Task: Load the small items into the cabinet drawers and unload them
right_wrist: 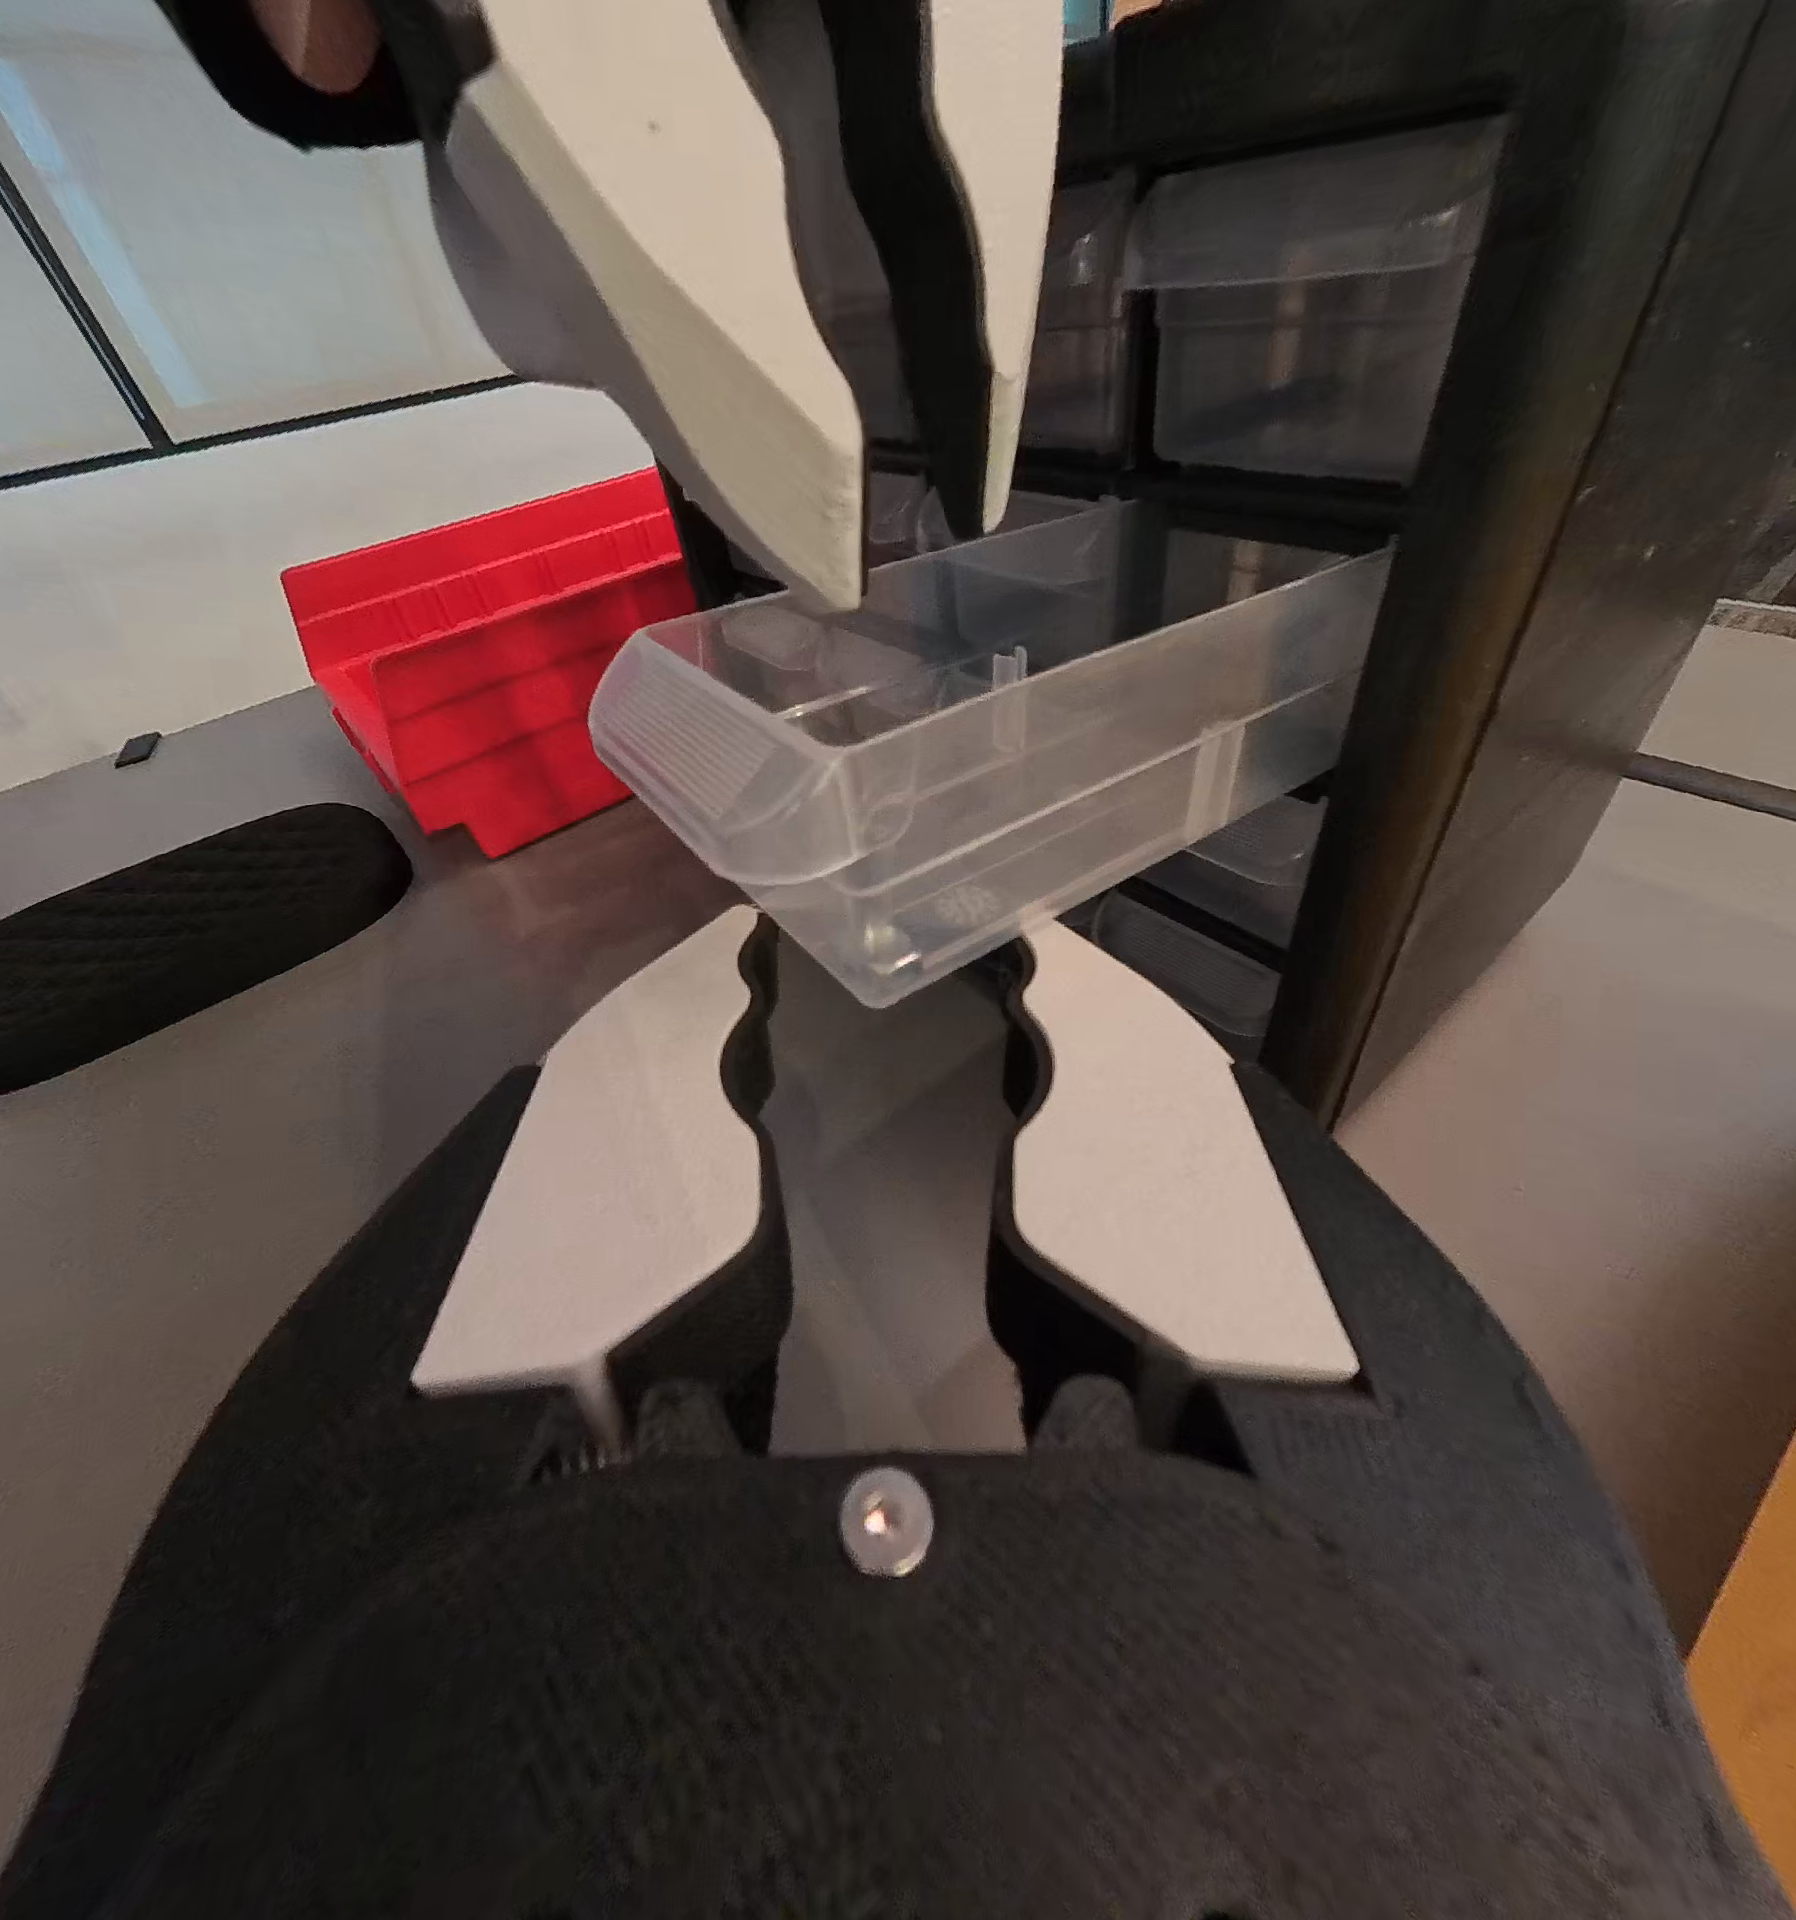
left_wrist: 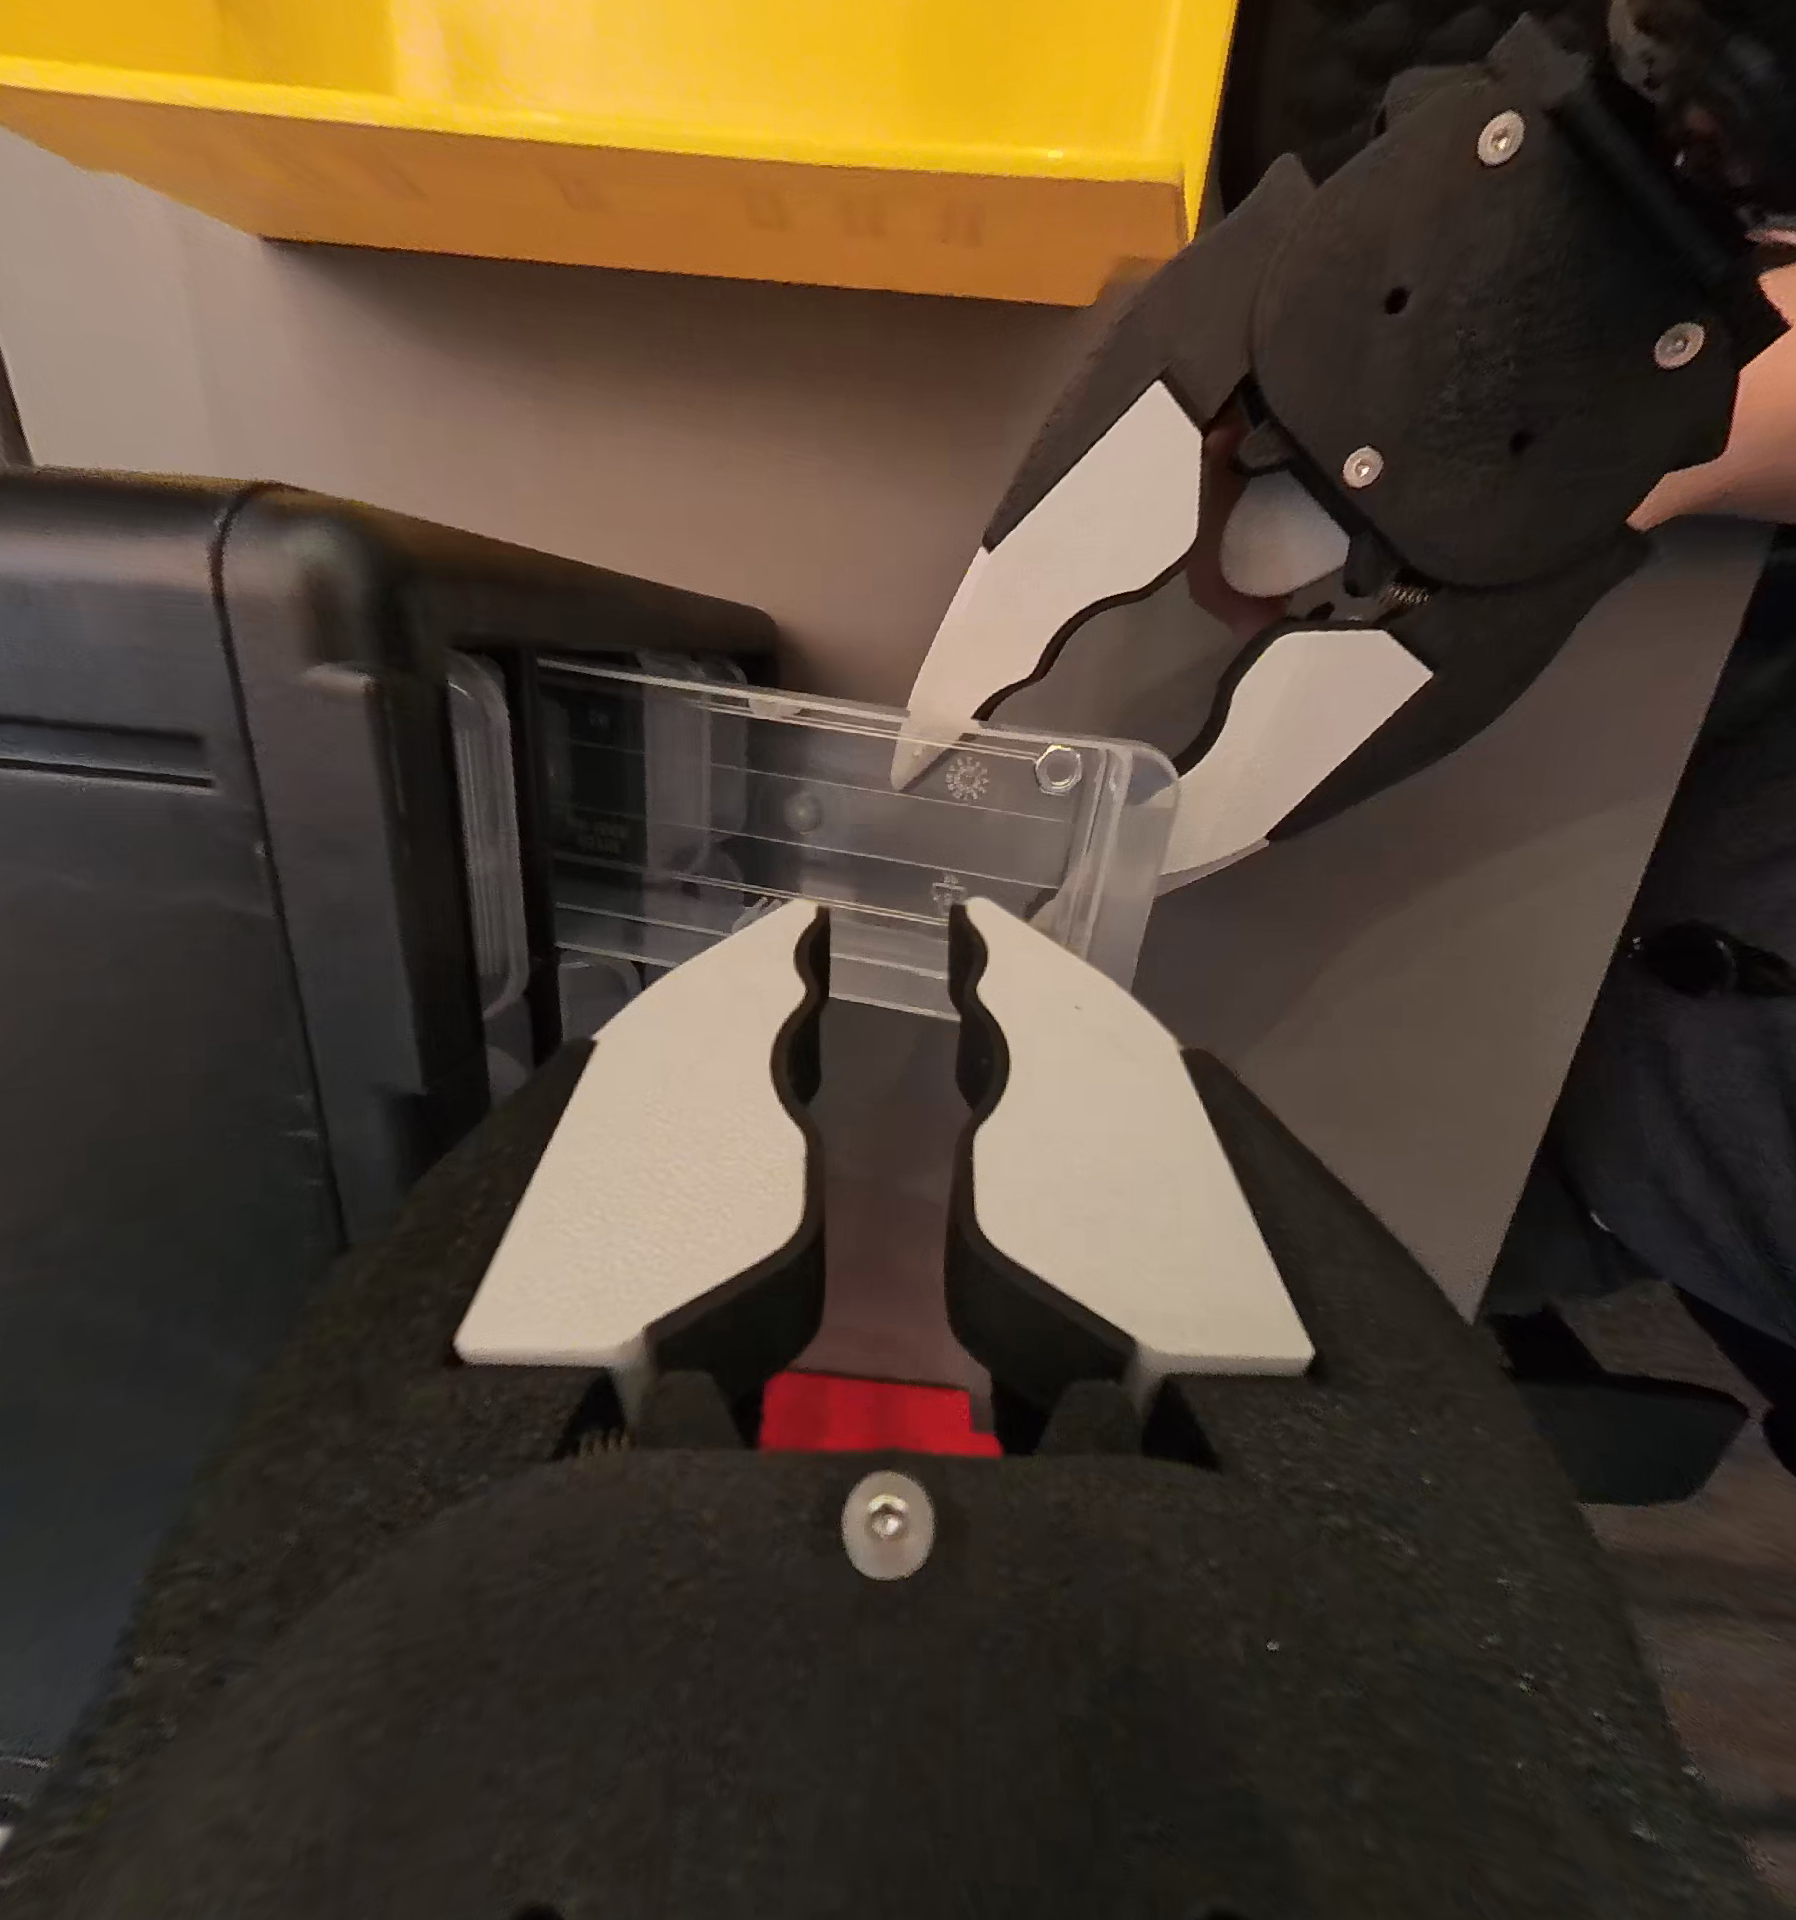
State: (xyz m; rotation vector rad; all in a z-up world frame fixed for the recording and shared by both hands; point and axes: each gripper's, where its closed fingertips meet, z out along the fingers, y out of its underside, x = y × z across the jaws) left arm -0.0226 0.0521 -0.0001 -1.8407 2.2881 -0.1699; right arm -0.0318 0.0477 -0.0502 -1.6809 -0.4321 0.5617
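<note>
So from my left gripper (left_wrist: 889,914) I'm looking at the clear drawer (left_wrist: 915,821) pulled well out of the black cabinet (left_wrist: 146,883). My jaws are parted a little with nothing between them, tips just at the drawer's near wall at about 12 o'clock. The right gripper (left_wrist: 1070,800) comes in from 2 o'clock, jaws wide apart and empty, one tip dipping over the drawer's rim, the other outside its front end. There's a small metal nut (left_wrist: 1055,771) sitting in the front corner of the drawer. A yellow bin (left_wrist: 665,177) hangs across the top at 12. From the right camera the drawer (right_wrist: 977,748) sticks out toward 9 o'clock above the grey worktop (right_wrist: 250,1195), with a red bin (right_wrist: 499,665) behind at 10 and a black pad (right_wrist: 156,935) at 9.
</note>
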